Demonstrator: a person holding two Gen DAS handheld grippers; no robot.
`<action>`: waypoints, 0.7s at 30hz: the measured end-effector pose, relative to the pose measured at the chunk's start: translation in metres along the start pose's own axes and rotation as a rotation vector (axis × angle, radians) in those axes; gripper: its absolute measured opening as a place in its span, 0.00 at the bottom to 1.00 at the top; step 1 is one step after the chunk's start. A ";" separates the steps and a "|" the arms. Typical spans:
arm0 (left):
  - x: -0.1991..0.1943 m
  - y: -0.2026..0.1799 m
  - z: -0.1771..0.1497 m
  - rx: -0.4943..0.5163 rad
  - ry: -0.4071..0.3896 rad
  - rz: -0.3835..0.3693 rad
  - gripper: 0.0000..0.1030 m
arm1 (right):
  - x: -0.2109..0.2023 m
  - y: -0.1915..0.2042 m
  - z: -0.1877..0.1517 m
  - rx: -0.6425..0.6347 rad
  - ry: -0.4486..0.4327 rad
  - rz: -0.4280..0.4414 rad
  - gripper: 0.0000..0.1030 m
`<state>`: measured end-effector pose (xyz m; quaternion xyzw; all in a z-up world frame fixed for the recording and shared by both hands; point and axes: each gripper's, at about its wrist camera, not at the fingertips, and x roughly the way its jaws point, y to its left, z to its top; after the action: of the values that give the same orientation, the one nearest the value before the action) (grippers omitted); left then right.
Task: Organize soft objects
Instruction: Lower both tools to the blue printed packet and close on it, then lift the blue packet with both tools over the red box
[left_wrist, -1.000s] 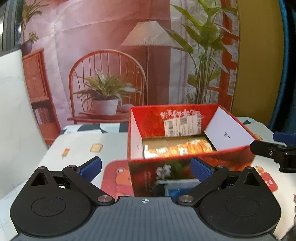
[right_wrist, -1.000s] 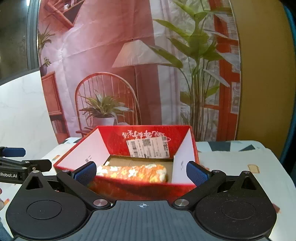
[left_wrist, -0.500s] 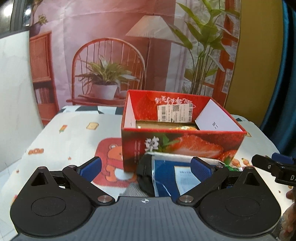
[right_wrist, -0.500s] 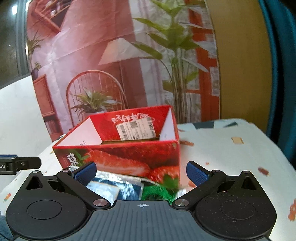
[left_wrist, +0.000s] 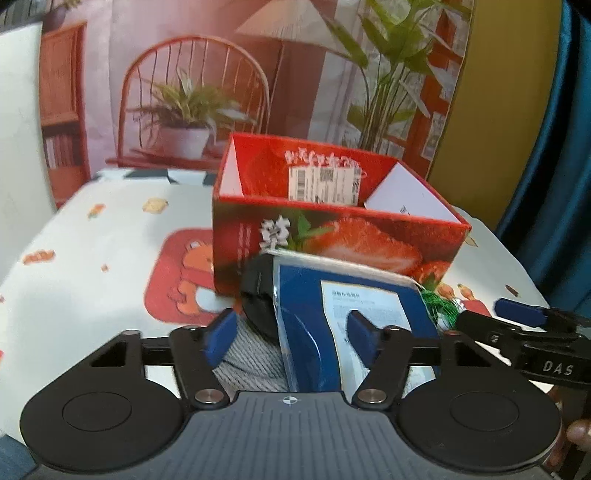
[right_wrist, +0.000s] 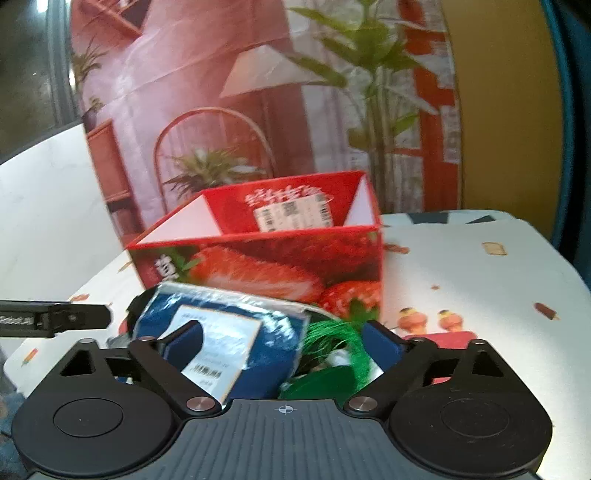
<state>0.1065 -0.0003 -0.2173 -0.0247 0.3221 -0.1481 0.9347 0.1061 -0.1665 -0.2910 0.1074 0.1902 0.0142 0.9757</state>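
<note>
A red strawberry-print box (left_wrist: 332, 236) stands open on the table; it also shows in the right wrist view (right_wrist: 266, 258). In front of it lies a pile of soft items: a blue packet in clear plastic (left_wrist: 343, 295) (right_wrist: 229, 339), a black item (left_wrist: 258, 291), a grey knitted item (left_wrist: 247, 362) and a green tassel (left_wrist: 439, 306) (right_wrist: 332, 336). My left gripper (left_wrist: 291, 336) is open, low over the grey item and the packet. My right gripper (right_wrist: 282, 341) is open, straddling the packet and the tassel. Neither holds anything.
The table (left_wrist: 92, 258) has a white cloth with cartoon prints and a red bear patch (left_wrist: 181, 273). A printed backdrop stands behind. The right gripper's finger (left_wrist: 517, 325) shows at the right of the left view; the left gripper's finger (right_wrist: 55, 317) shows at the left of the right view.
Both grippers have pulled back from the box and dropped low toward the pile in front of it. Their jaws have narrowed somewhat. The box interior is now out of sight.
</note>
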 end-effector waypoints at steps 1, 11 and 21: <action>0.001 0.000 -0.001 -0.005 0.008 -0.009 0.60 | 0.001 0.001 0.000 -0.003 0.006 0.007 0.81; 0.012 -0.005 -0.012 -0.007 0.074 -0.100 0.58 | 0.004 0.009 -0.005 -0.012 0.075 0.087 0.54; 0.024 0.001 -0.019 -0.044 0.130 -0.119 0.58 | 0.010 0.015 -0.014 0.003 0.162 0.133 0.51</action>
<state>0.1133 -0.0053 -0.2463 -0.0547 0.3832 -0.1975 0.9007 0.1105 -0.1480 -0.3040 0.1199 0.2608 0.0872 0.9539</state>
